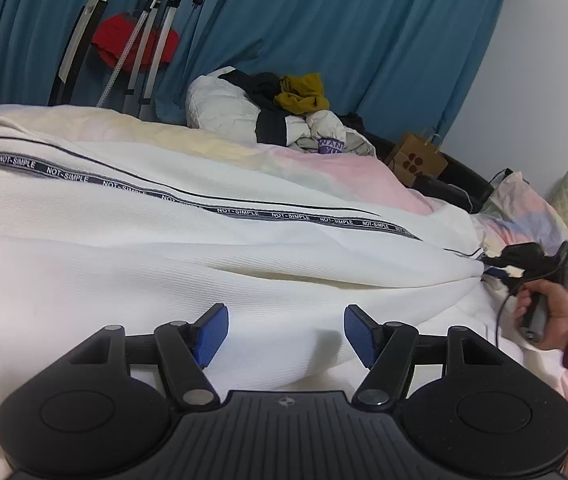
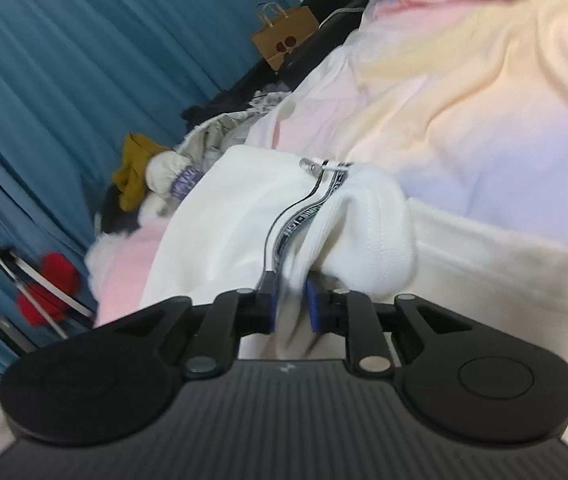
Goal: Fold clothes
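Bed [image 1: 344,168] with pastel sheet before blue curtains [image 1: 364,40]; left hand-held gripper [image 1: 286,334] open, right hand-held gripper [image 2: 290,304] clamping white garment [image 2: 244,208].

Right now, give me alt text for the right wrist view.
The right gripper pinches a bunched edge of the white garment with a black lettered stripe, over a pastel bedsheet. Blue curtains hang behind.

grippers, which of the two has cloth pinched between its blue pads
The right gripper: the bunched end of the white striped garment runs between its nearly closed pads. The left gripper stands wide open above the garment, nothing between its pads.
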{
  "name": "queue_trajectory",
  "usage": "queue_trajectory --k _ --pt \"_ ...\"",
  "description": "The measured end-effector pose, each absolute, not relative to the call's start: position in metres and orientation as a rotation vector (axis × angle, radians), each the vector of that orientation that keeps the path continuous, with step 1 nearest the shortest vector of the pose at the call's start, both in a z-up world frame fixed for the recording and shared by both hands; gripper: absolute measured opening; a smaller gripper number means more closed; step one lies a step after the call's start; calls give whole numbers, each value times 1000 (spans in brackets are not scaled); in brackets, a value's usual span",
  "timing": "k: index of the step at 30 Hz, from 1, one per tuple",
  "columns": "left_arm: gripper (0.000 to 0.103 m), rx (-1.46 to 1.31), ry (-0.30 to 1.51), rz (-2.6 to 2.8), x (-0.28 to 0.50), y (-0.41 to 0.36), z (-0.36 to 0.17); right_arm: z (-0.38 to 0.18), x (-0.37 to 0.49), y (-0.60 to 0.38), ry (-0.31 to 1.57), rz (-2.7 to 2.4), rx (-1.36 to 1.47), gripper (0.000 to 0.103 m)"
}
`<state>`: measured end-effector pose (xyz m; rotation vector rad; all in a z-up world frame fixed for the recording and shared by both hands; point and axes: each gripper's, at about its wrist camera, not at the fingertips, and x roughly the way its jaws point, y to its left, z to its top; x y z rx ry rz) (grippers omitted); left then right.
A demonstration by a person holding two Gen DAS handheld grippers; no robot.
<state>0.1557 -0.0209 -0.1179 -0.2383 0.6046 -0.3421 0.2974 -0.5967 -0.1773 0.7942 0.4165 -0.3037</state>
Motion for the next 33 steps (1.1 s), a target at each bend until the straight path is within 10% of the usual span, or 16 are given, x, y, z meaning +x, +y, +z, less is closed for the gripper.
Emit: queue_trajectory --k 14,20,33 --pt "68 -163 601 -370 113 -21 -100 -118 172 -517 586 -290 715 22" --pt "68 -59 580 -429 102 -43 -102 -106 138 -483 507 -329 720 86" --pt "69 268 491 -675 220 -224 -90 -113 129 -507 319 -523 677 83"
